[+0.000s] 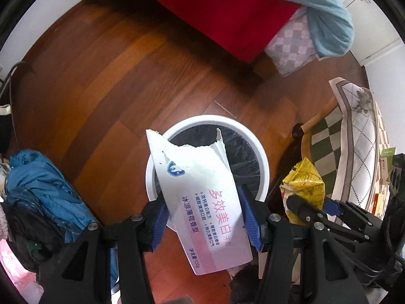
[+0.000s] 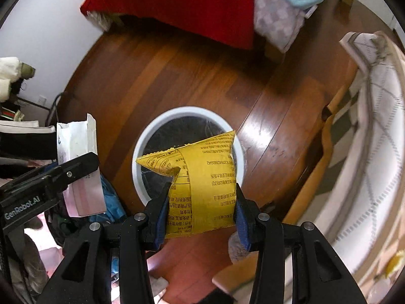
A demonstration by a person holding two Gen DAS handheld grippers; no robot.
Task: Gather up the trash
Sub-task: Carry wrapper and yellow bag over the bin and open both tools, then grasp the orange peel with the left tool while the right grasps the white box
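Already both pieces are picked up: the left gripper [image 1: 206,211] clamps a torn box [image 1: 200,190], the right gripper [image 2: 202,209] a yellow packet [image 2: 202,177], each over the bin [image 2: 141,139] at 12 o'clock. Dropping remains.

Reddish wood floor [image 1: 106,81], white wall [image 2: 48,25], red-draped bed [image 1: 227,12], quilted chair cushion [image 1: 359,136].

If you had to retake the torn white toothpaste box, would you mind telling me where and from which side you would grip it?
Grip the toothpaste box across its intact printed lower half, closing on the two narrow sides as the left gripper does now. Come from the closed bottom end: the top edge is ragged and torn open over the white bin, so it would likely crumple.
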